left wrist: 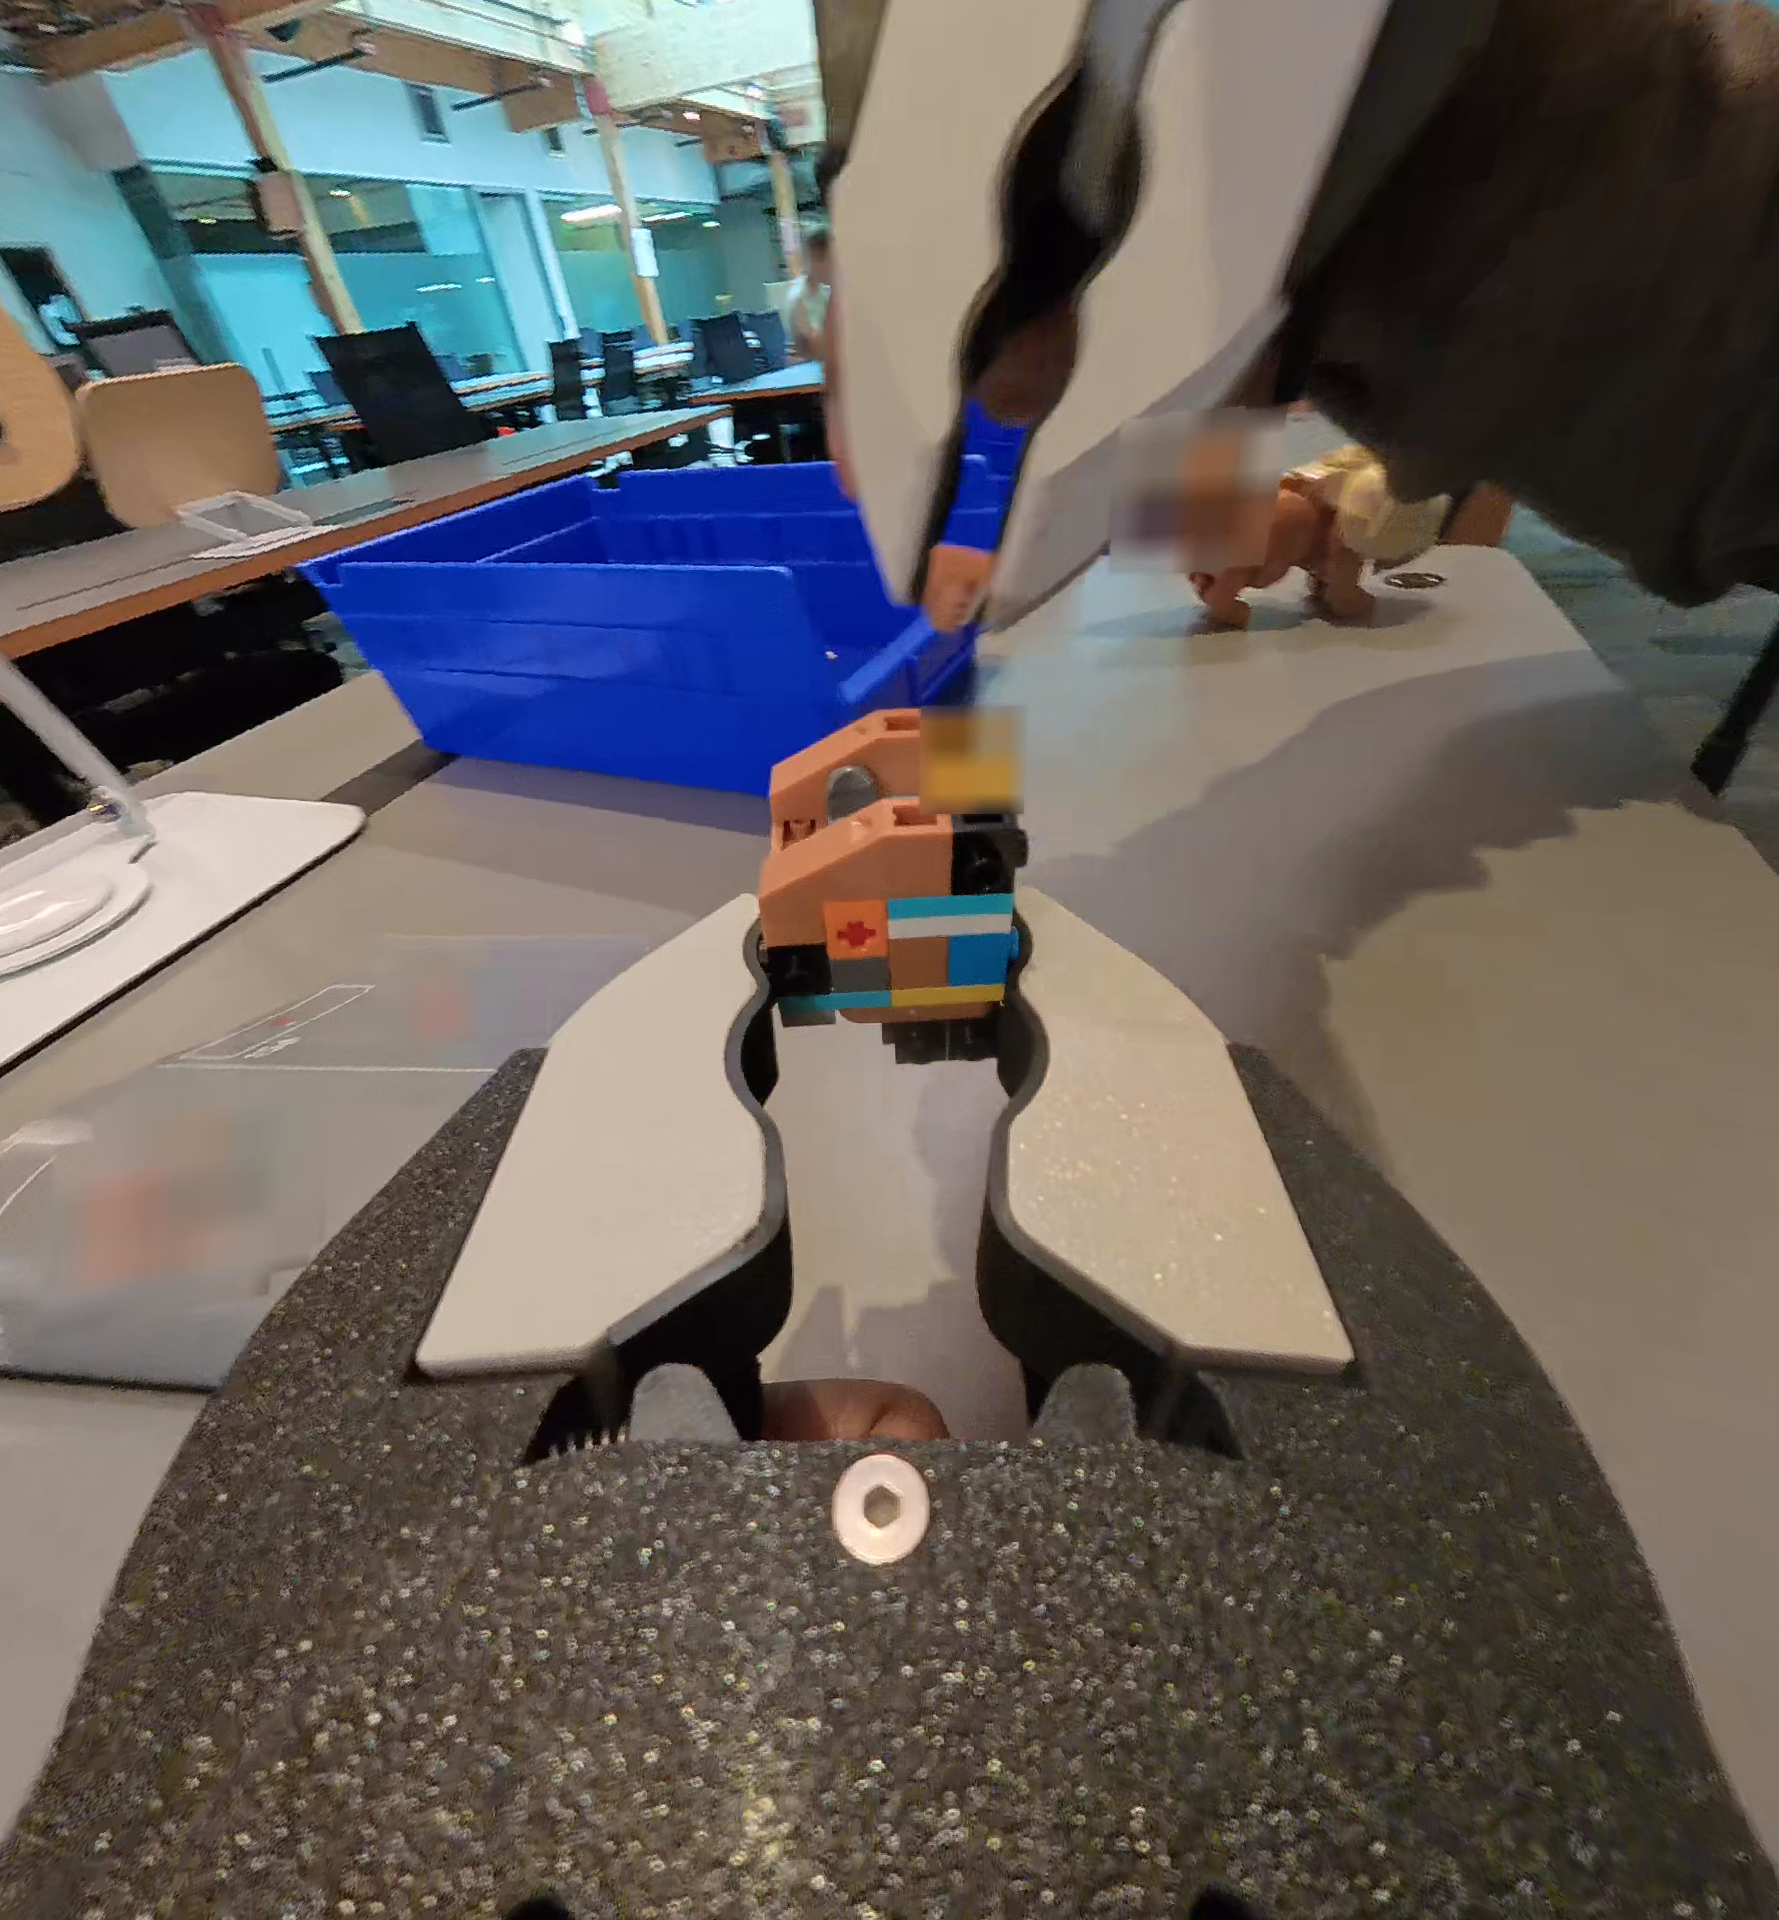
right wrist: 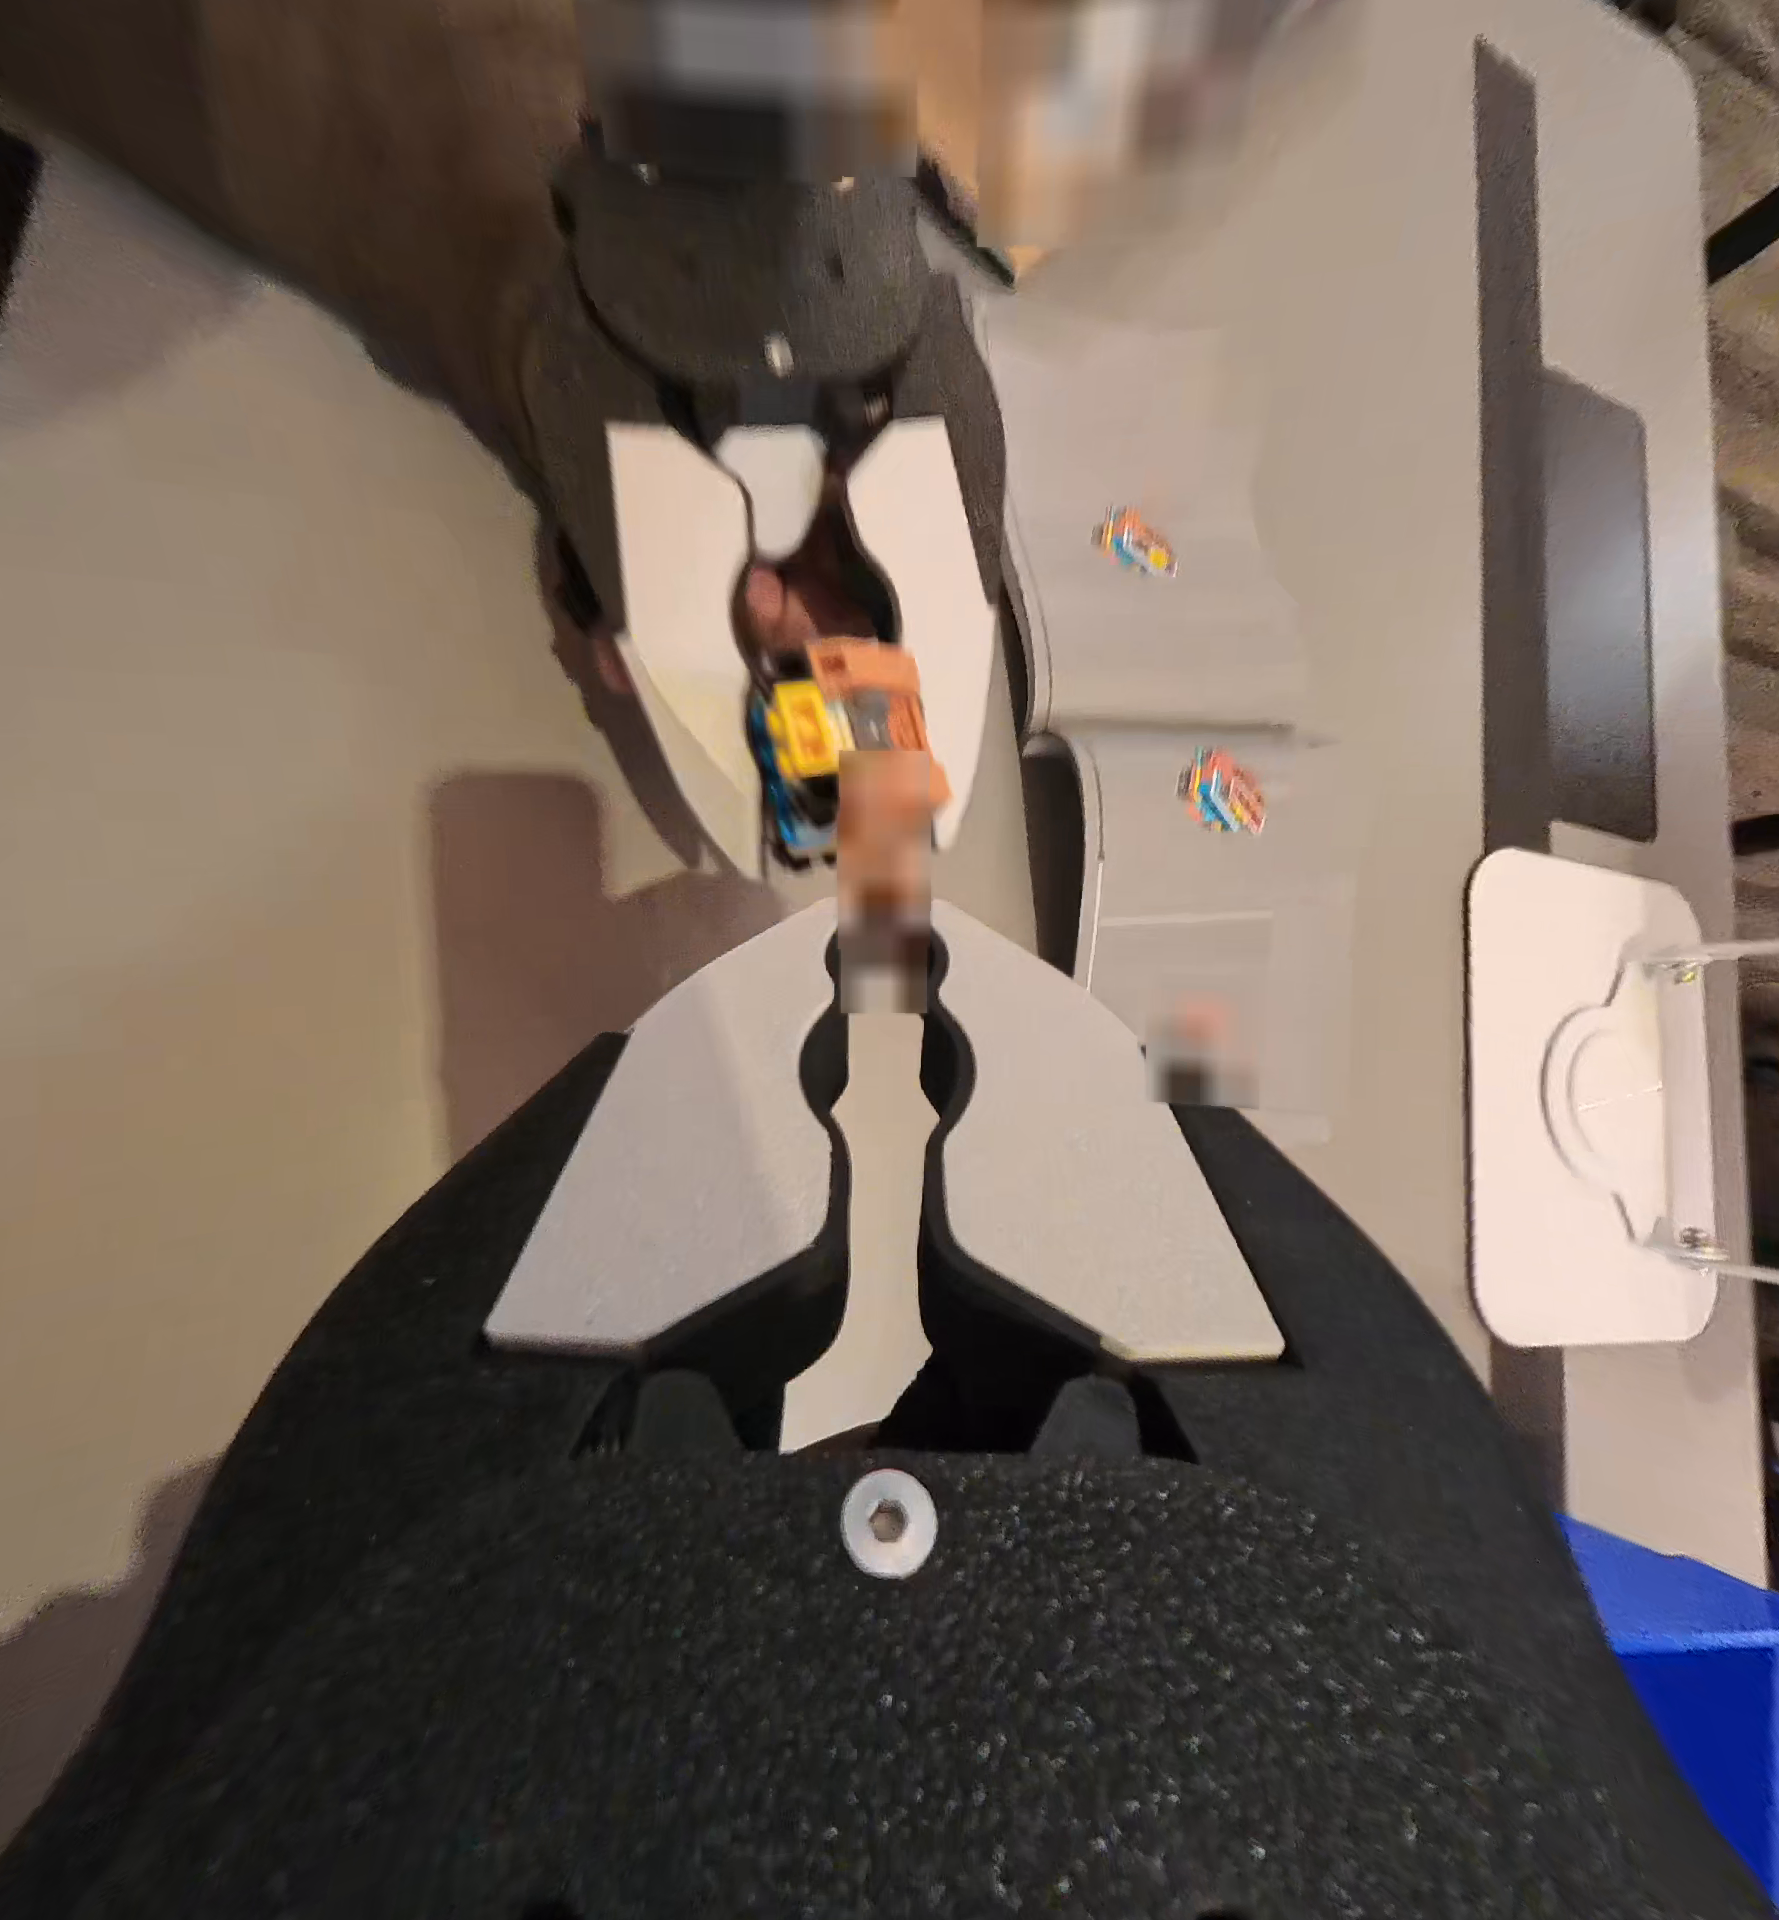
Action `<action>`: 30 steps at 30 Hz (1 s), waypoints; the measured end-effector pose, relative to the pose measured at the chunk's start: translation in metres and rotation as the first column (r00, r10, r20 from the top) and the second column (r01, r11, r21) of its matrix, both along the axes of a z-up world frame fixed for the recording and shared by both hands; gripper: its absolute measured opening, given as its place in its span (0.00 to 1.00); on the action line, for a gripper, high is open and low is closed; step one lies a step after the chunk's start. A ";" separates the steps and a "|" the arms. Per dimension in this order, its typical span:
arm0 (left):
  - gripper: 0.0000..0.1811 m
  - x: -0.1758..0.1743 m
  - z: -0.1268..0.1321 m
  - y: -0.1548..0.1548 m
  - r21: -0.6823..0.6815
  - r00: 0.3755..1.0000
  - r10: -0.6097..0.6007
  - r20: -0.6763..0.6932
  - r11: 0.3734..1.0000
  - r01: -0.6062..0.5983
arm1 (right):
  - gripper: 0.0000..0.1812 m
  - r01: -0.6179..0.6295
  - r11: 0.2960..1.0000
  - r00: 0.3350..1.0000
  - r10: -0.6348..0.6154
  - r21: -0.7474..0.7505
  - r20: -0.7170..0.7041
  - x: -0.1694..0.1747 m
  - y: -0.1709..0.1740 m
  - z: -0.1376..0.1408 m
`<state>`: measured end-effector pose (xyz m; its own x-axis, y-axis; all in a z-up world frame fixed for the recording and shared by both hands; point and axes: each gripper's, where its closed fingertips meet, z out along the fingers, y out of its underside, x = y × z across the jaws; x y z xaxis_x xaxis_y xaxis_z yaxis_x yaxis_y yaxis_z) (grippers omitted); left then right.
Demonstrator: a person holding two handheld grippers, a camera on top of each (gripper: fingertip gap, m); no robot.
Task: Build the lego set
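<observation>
My left gripper (left wrist: 890,935) is shut on a tan lego assembly (left wrist: 869,883) with black, blue, yellow and orange parts, and holds it above the grey table (left wrist: 1487,1039). My right gripper (left wrist: 952,613) comes down from above, shut on a small tan piece (left wrist: 958,577) just over the assembly and apart from it. In the right wrist view my right gripper (right wrist: 885,925) points down at the assembly (right wrist: 849,707), held in the left gripper (right wrist: 843,831). A mosaic patch hides the small piece there.
A blue bin (left wrist: 604,623) stands behind the assembly. A built tan lego animal (left wrist: 1311,551) stands at the back right. Two small striped sub-assemblies (right wrist: 1134,540) (right wrist: 1223,790) lie on the table. A white stand base (left wrist: 137,862) and a plastic bag (left wrist: 85,1247) lie left. Some 5 cm of space lies between my two pairs of fingers.
</observation>
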<state>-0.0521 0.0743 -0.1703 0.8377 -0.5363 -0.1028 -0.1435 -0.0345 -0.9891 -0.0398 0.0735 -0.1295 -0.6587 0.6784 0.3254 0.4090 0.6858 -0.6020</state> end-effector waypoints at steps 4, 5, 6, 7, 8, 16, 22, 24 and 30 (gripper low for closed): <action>0.22 -0.009 0.001 0.005 -0.024 0.995 0.091 0.039 0.996 -0.090 | 0.04 0.003 0.994 1.000 -0.006 0.109 0.023 -0.009 -0.013 0.002; 0.22 -0.010 0.000 0.006 -0.030 0.994 0.103 0.036 0.994 -0.102 | 0.04 0.005 0.991 0.999 -0.010 0.135 0.037 -0.011 -0.013 0.000; 0.22 -0.010 -0.001 0.006 -0.035 0.994 0.110 0.029 0.993 -0.109 | 0.04 0.008 0.987 0.999 -0.016 0.158 0.047 -0.013 -0.013 -0.002; 0.22 -0.010 -0.003 0.006 -0.041 0.993 0.112 0.021 0.993 -0.111 | 0.04 0.012 0.984 0.998 -0.023 0.179 0.056 -0.016 -0.011 -0.004; 0.22 -0.009 -0.004 0.006 -0.047 0.993 0.115 0.013 0.992 -0.114 | 0.04 0.009 0.981 0.998 -0.022 0.193 0.065 -0.017 -0.011 -0.004; 0.22 -0.008 -0.006 0.006 -0.066 0.994 0.110 0.012 0.992 -0.109 | 0.04 -0.059 0.964 0.987 0.018 0.260 0.157 -0.020 -0.012 -0.009; 0.22 -0.008 -0.005 0.006 -0.069 0.994 0.104 0.022 0.992 -0.103 | 0.04 -0.091 0.956 0.983 0.041 0.278 0.181 -0.021 -0.014 -0.009; 0.22 -0.008 -0.006 0.006 -0.071 0.995 0.101 0.021 0.992 -0.100 | 0.04 -0.097 0.957 0.982 0.046 0.274 0.185 -0.020 -0.014 -0.009; 0.22 -0.006 -0.006 0.005 -0.070 0.996 0.091 0.017 0.994 -0.089 | 0.05 -0.124 0.952 0.979 0.071 0.280 0.191 -0.018 -0.015 -0.011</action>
<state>-0.0581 0.0794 -0.1761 0.8844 -0.4639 -0.0507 -0.1167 -0.1147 -0.9865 -0.0581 0.0587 -0.1408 -0.7816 0.5018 0.3705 0.4126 0.8614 -0.2962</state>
